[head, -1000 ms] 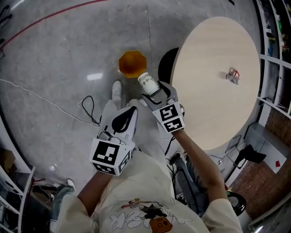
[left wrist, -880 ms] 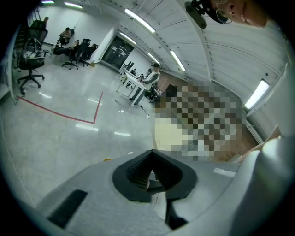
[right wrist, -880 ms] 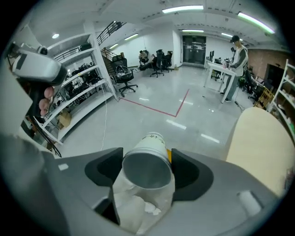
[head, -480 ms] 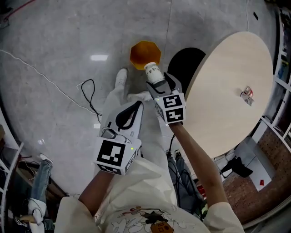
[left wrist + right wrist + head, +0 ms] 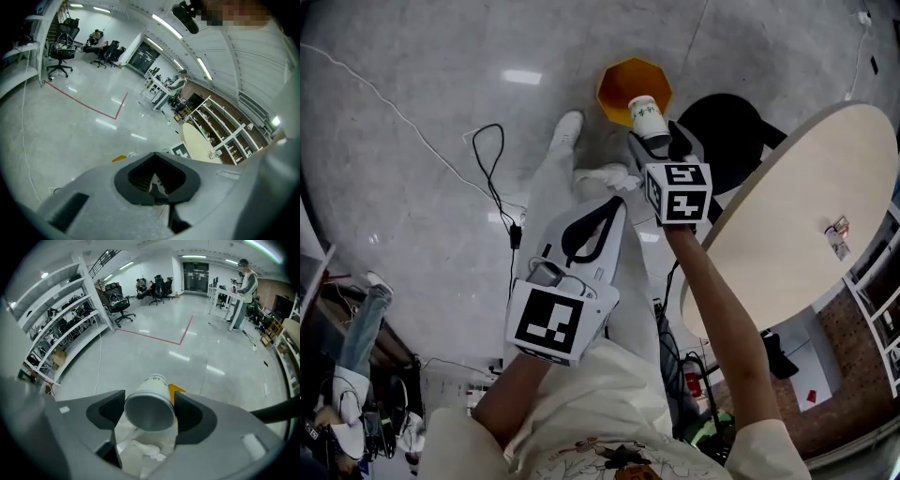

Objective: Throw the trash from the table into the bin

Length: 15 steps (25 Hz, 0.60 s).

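My right gripper [image 5: 654, 141] is shut on a white paper cup [image 5: 648, 116], which points away from me and overlaps the near rim of the orange octagonal bin [image 5: 634, 84] on the floor. In the right gripper view the cup [image 5: 149, 404] sits wedged between both black pads, its open mouth towards the camera, with a corner of the bin [image 5: 177, 390] behind it. My left gripper [image 5: 592, 225] hangs lower left over my pale trouser leg, jaws shut with nothing in them. A small piece of trash [image 5: 837, 234] lies on the round wooden table [image 5: 769, 234].
The table's dark base [image 5: 727, 122] stands right beside the bin. A black cable [image 5: 492, 159] loops over the grey floor at the left, and my white shoe [image 5: 567, 127] is just left of the bin. Shelving lines the room's edges; a person [image 5: 243, 289] stands far off.
Both grippers have sunk towards the floor. The cup, still gripped, has come from short of the bin to over its near rim. The table has slid to the right of view.
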### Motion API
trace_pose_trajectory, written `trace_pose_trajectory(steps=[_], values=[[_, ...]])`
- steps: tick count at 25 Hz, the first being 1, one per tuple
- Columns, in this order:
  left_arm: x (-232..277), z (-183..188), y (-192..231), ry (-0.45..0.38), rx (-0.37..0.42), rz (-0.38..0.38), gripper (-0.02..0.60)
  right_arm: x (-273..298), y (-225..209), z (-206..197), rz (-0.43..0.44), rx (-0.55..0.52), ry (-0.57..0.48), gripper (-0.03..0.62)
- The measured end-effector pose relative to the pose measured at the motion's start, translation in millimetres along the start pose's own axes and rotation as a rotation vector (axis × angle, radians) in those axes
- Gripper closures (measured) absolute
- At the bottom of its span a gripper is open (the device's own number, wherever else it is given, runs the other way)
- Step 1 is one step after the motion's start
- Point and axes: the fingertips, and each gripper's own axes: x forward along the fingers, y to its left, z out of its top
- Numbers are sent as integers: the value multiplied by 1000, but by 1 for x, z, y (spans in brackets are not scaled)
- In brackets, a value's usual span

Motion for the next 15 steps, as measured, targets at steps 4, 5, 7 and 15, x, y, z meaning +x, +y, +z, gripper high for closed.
trace_pose_trajectory(steps=[4,5,7,15], values=[[23,-19,12,44,25,15,575,33,-8,-12,5,-65,40,256],[29,-23,15,47,20,20,575,40,-12,-16,6,-82,53,256],[41,-31,24,52,-2,37,575,54,-21,-26,6,-85,73,256],[87,-38,50,24,-19,74,575,110,-67,-61,-44,31,121,256]])
